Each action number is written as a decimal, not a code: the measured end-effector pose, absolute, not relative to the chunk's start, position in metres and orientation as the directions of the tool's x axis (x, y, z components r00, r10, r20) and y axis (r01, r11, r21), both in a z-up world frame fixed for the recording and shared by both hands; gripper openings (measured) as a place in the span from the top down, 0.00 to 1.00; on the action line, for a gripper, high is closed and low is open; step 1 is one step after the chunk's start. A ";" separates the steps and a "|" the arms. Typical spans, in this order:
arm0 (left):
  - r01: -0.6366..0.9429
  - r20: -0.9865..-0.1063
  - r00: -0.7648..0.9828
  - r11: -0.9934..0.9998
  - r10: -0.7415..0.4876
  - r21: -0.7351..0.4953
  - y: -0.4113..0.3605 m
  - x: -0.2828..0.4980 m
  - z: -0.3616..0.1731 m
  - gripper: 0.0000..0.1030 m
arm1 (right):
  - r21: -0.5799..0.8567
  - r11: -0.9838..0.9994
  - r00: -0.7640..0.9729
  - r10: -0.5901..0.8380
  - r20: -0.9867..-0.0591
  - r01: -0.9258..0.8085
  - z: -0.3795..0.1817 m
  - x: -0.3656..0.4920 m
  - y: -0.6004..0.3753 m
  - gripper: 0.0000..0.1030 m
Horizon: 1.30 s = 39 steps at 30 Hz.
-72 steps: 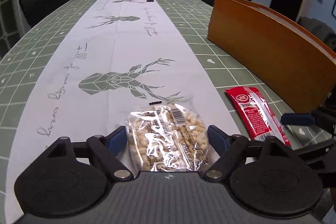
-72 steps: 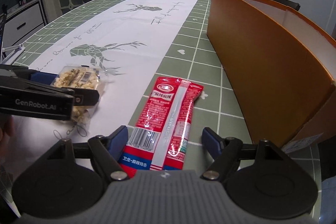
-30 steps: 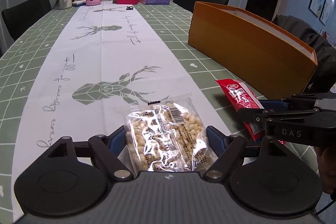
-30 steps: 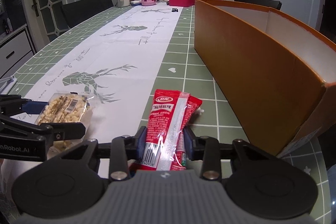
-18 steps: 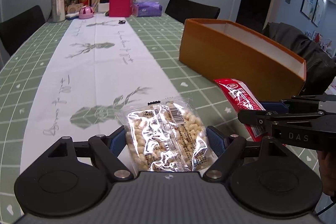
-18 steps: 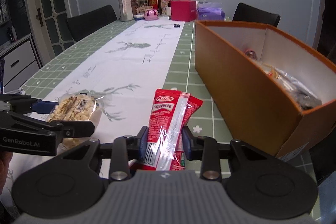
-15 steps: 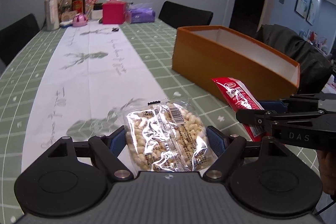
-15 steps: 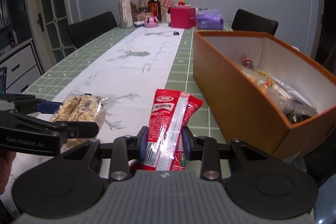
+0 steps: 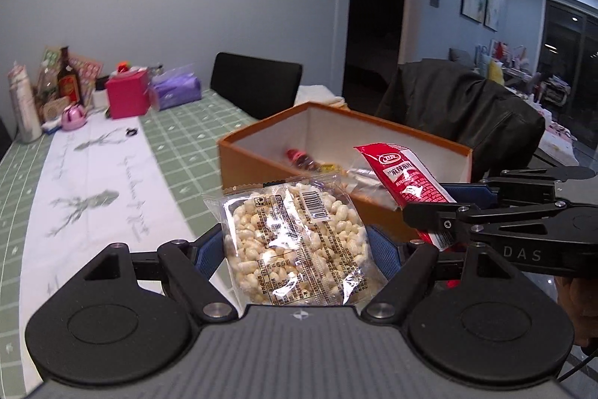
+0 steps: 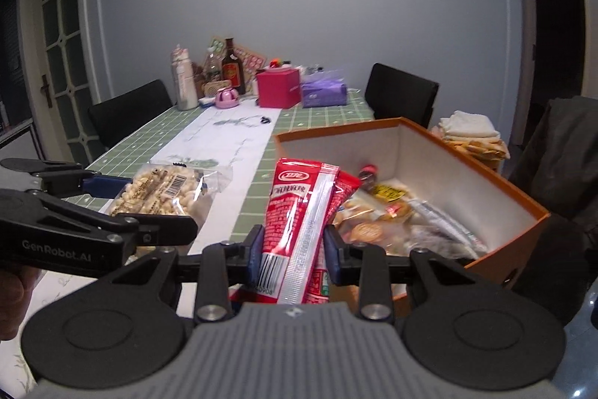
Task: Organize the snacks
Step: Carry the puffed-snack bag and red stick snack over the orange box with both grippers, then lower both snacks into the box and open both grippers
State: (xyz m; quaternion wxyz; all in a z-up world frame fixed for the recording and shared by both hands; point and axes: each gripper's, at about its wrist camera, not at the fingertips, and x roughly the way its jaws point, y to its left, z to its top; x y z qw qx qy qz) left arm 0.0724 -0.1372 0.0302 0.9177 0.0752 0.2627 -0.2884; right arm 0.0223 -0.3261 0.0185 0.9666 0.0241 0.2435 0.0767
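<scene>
Left gripper (image 9: 299, 249): nearest the left wrist camera, jaws spread wide yet pressing both sides of a clear packet of puffed snacks (image 9: 295, 242), which is held up off the table.
Right gripper (image 10: 293, 249): nearest the right wrist camera, jaws nearly together, pinching the lower end of a red snack packet (image 10: 302, 219) that stands upright between the blue pads.
Side by side: in the left wrist view the right gripper (image 9: 422, 217) shows at the right edge with the red snack packet (image 9: 407, 182) rising from it; in the right wrist view the left gripper (image 10: 164, 208) shows at the left with the clear packet of puffed snacks (image 10: 168, 191).
Orange box (image 10: 515, 242): just beyond both packets, open at the top, white inside, with several wrapped snacks lying on its floor. The red packet overlaps its near wall in both views.
Table (image 9: 179, 133): green checked cloth, with a white runner (image 9: 93, 182) printed with deer down its length.
Far end: a pink box (image 10: 278, 88), a purple pack (image 10: 323, 92), a brown bottle (image 10: 231, 68) and a pale bottle (image 10: 183, 81) grouped together.
Beyond: black chairs (image 10: 401, 96), grey wall.
</scene>
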 end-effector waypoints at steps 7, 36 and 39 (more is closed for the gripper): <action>0.636 -0.522 0.668 0.771 -0.531 0.028 -0.180 0.088 0.036 0.10 | 0.111 0.991 0.885 0.116 -0.452 -0.073 0.031 0.030 -0.368 0.69; 0.845 -0.758 0.400 0.528 -0.515 0.088 -0.291 0.155 -0.010 0.10 | 0.097 0.994 0.799 0.095 -0.594 -0.046 0.018 0.134 -0.440 0.68; 0.867 -0.780 0.366 0.490 -0.507 0.088 -0.297 0.152 -0.016 0.10 | 0.087 0.995 0.782 0.097 -0.616 -0.055 0.009 0.137 -0.440 0.68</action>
